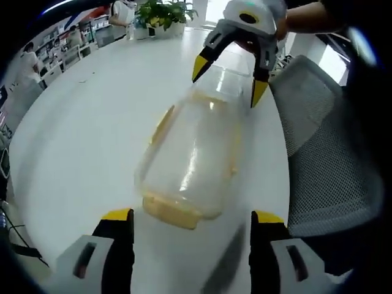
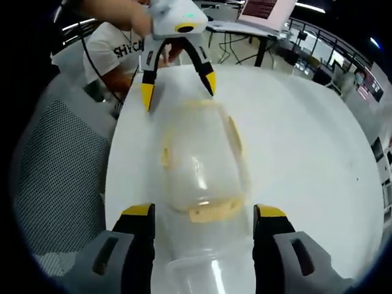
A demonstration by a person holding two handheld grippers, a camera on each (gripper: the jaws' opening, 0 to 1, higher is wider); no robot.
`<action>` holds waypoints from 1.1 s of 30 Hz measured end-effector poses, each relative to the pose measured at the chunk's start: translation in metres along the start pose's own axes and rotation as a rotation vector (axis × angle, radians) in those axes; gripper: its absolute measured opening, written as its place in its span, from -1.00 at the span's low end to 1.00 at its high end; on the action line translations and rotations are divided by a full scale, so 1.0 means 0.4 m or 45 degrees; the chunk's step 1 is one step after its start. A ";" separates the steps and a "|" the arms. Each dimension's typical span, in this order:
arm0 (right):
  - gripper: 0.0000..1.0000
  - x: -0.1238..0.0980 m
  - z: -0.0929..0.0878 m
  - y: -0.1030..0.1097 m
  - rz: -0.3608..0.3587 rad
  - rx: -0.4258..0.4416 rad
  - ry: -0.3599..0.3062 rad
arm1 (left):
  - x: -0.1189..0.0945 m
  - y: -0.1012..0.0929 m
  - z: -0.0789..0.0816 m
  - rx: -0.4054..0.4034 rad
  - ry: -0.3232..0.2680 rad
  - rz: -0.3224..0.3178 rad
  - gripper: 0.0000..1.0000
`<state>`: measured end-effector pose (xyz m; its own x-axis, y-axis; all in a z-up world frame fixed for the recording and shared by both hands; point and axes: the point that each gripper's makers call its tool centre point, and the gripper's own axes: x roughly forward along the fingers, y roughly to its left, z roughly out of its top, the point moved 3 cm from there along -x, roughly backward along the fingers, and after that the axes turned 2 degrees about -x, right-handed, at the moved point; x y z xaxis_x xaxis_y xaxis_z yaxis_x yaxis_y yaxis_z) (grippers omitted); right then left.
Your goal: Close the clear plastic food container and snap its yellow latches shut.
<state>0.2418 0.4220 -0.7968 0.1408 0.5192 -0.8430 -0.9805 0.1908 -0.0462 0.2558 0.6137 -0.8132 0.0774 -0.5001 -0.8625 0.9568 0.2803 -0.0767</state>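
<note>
clear container point(image 1: 193, 165), prob. empty

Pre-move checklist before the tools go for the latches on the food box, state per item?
1. Clear plastic food container on the round white table: ok.
2. Left tool open, one jaw either side of the near end: ok.
3. Right tool open, flanking the far end: ok.
4. Yellow latches snapped shut: not ok, the end one in the right gripper view sticks outward.
5. Lid seated all round: cannot tell, blurred.
6. Grey mesh chair clear of both tools: ok.
</note>
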 end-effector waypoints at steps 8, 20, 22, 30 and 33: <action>0.22 0.017 -0.004 -0.008 0.015 -0.018 0.039 | 0.008 0.001 -0.011 0.040 0.058 -0.039 0.38; 0.21 0.033 -0.008 -0.018 0.039 -0.056 0.089 | 0.017 0.024 -0.002 0.085 0.071 -0.041 0.40; 0.19 0.034 -0.008 -0.018 0.041 -0.062 0.097 | 0.017 0.026 0.001 0.103 0.075 -0.043 0.39; 0.15 0.040 -0.009 -0.028 0.040 -0.092 0.124 | 0.015 0.042 0.005 0.161 0.095 -0.055 0.27; 0.10 0.045 -0.013 -0.030 0.050 -0.091 0.137 | 0.015 0.050 0.006 0.189 0.106 -0.052 0.19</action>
<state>0.2554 0.4247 -0.8141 0.0901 0.4322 -0.8973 -0.9928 0.1103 -0.0466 0.2761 0.6142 -0.8188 0.0200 -0.4373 -0.8991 0.9901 0.1339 -0.0431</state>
